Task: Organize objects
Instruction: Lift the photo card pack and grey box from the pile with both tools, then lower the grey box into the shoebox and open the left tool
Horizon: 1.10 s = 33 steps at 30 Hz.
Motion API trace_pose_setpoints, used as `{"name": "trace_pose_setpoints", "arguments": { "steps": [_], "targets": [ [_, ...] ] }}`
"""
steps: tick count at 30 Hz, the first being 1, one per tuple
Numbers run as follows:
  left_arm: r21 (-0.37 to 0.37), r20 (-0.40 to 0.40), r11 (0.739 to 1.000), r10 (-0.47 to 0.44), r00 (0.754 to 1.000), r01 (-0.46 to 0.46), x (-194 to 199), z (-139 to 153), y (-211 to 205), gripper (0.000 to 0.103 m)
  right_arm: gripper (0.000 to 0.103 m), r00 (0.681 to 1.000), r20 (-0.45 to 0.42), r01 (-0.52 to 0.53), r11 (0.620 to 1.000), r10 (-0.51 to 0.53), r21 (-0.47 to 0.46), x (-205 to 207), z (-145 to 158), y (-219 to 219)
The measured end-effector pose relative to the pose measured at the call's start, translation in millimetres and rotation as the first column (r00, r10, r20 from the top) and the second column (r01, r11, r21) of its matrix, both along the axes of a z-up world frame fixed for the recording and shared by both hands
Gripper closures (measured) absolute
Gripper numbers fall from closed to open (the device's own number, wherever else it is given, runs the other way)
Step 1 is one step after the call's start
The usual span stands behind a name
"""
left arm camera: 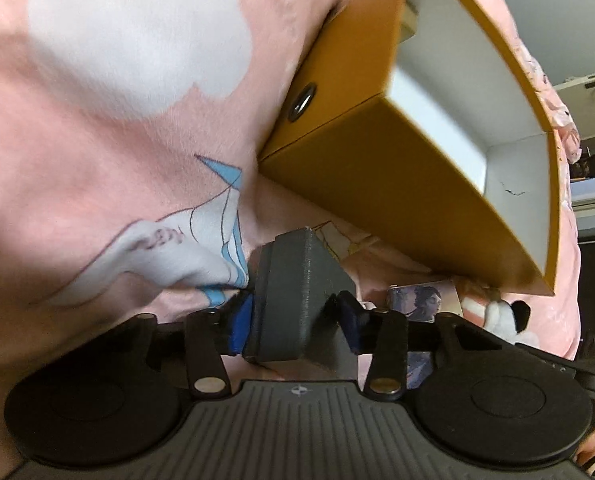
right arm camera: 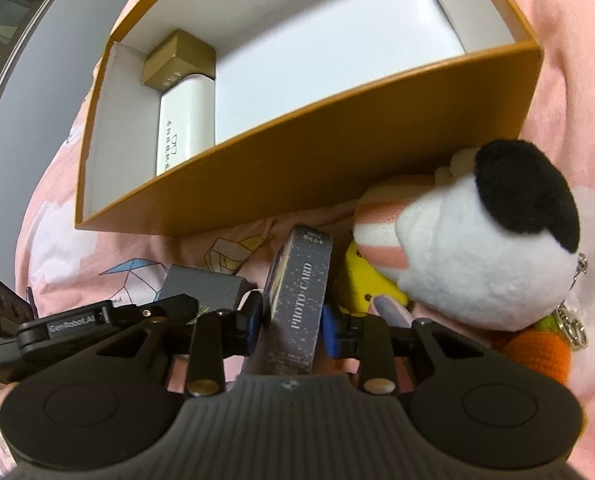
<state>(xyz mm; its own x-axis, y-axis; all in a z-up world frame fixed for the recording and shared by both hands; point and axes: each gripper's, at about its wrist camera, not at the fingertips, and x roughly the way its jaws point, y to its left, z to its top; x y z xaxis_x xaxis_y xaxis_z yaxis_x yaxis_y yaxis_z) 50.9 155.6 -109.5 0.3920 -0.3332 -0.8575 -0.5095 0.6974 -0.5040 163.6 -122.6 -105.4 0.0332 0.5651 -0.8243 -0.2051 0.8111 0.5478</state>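
Pink bedsheet (right arm camera: 577, 80), left jaws pinching grey box (left arm camera: 293, 292), right jaws pinching starry photo-card box (right arm camera: 297, 300)

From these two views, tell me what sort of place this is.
Probably a bedroom, worked on a bed: a pink printed bedsheet lies under everything, an orange storage box sits on it, and a plush toy lies beside the box.

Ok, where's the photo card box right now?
In the right wrist view, the dark starry photo card box stands upright, clamped in the right gripper, just in front of the orange cardboard box, left of the white plush toy.
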Motion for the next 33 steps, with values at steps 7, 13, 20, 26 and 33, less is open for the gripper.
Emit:
{"name": "trace_pose_setpoints", "arguments": {
  "steps": [7, 13, 20, 26, 33],
  "targets": [
    [0.102, 0.140, 0.993, -0.078, 0.987, 0.064, -8.3, 41.1, -9.0, 0.061, 0.078, 0.997, 0.071, -0.033, 0.999, 0.034, -0.004, -9.0, 23.5, -0.9],
    [0.166, 0.263, 0.980, -0.153, 0.953, 0.111, -18.2, 84.3, -17.6, 0.061, 0.079, 0.986, 0.163, -0.047, 0.999, 0.045, 0.013, -19.5, 60.0, -11.0],
    [0.155, 0.370, 0.982, -0.160, 0.915, 0.109, -9.7, 116.1, -29.4, 0.061, 0.079, 0.965, 0.258, -0.066, 0.994, 0.043, 0.083, -26.7, 107.0, -22.8],
    [0.202, 0.443, 0.975, -0.173, 0.880, 0.090, 13.7, 140.3, -31.2, 0.061, 0.079, 0.931, 0.364, -0.045, 0.986, -0.016, 0.158, -18.3, 148.1, -30.0],
    [0.261, 0.451, 0.964, -0.159, 0.878, 0.040, 58.7, 135.9, -34.1, 0.061, 0.079, 0.898, 0.425, 0.044, 0.983, -0.117, 0.177, 19.1, 156.1, -20.0]
  ]
}}
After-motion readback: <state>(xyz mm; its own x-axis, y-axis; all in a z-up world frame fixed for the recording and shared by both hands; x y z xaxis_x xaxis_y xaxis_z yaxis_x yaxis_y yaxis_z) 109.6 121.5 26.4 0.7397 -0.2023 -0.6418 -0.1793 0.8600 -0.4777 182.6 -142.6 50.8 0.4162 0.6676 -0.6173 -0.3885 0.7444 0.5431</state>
